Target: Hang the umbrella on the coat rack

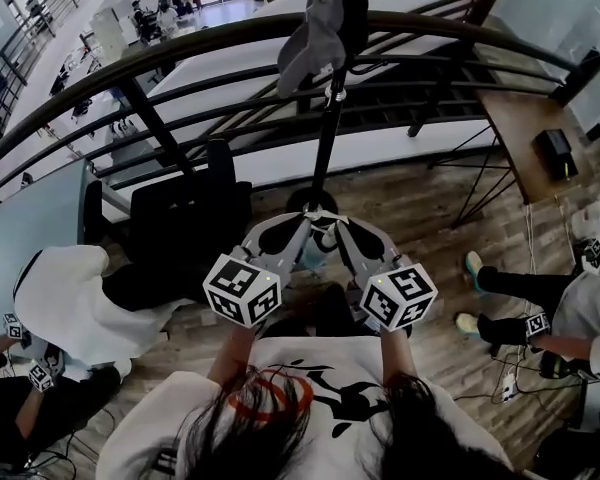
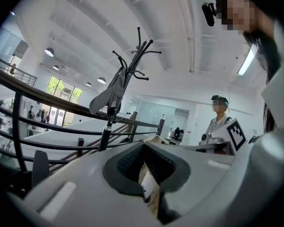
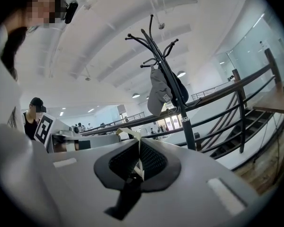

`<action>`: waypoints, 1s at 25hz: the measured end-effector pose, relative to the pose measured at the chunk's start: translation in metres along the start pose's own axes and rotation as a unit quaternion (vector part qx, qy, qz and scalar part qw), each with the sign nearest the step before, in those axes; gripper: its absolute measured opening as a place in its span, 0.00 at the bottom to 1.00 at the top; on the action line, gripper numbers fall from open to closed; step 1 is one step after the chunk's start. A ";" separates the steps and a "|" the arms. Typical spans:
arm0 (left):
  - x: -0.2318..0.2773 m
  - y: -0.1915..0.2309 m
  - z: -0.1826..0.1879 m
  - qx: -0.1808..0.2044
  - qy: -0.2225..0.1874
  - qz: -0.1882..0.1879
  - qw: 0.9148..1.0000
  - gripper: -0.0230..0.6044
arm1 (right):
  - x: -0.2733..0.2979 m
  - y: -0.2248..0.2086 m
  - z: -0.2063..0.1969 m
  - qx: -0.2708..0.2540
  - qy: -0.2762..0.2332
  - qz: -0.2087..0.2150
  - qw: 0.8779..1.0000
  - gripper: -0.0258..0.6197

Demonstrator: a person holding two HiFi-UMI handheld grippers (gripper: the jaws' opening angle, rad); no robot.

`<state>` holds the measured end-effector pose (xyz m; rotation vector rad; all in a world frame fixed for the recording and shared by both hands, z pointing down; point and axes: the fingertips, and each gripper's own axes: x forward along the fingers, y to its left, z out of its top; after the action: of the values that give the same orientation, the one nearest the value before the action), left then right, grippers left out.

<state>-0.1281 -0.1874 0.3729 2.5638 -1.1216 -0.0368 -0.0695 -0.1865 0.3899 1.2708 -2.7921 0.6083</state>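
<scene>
The black coat rack (image 1: 326,133) stands by the railing, right in front of me. Its hooks (image 2: 140,48) rise above a grey cap (image 1: 310,40) that hangs on it. My left gripper (image 1: 304,224) and right gripper (image 1: 338,226) point at the pole's foot with their tips close together. The left gripper (image 2: 144,168) is shut on a pale strap (image 2: 148,186). The right gripper (image 3: 138,159) is shut on a pale strap (image 3: 128,132), and a black strip hangs below its jaws. The umbrella's body is hidden under the grippers.
A dark curved railing (image 1: 180,53) runs behind the rack, with stairs beyond it. A black chair (image 1: 185,218) stands to the left and a wooden desk (image 1: 525,133) to the right. People sit on the floor at the left (image 1: 60,308) and the right (image 1: 570,308).
</scene>
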 end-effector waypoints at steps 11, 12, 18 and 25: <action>0.048 0.037 0.028 0.021 -0.018 0.054 0.998 0.04 | 0.056 -0.036 0.029 -0.020 0.025 0.070 0.997 0.08; 0.051 0.041 0.031 0.021 -0.020 0.062 0.998 0.04 | 0.060 -0.039 0.032 -0.022 0.027 0.076 0.997 0.08; 0.061 0.056 0.044 0.025 -0.031 0.099 0.994 0.04 | 0.077 -0.054 0.053 -0.032 0.020 0.101 0.994 0.08; 0.074 0.063 0.052 0.030 -0.037 0.120 0.992 0.04 | 0.090 -0.067 0.067 -0.040 0.012 0.125 0.991 0.07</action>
<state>-0.1304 -0.2958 0.3529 2.4775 -1.4733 -0.0420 -0.0708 -0.3147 0.3661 0.9005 -2.9468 0.5078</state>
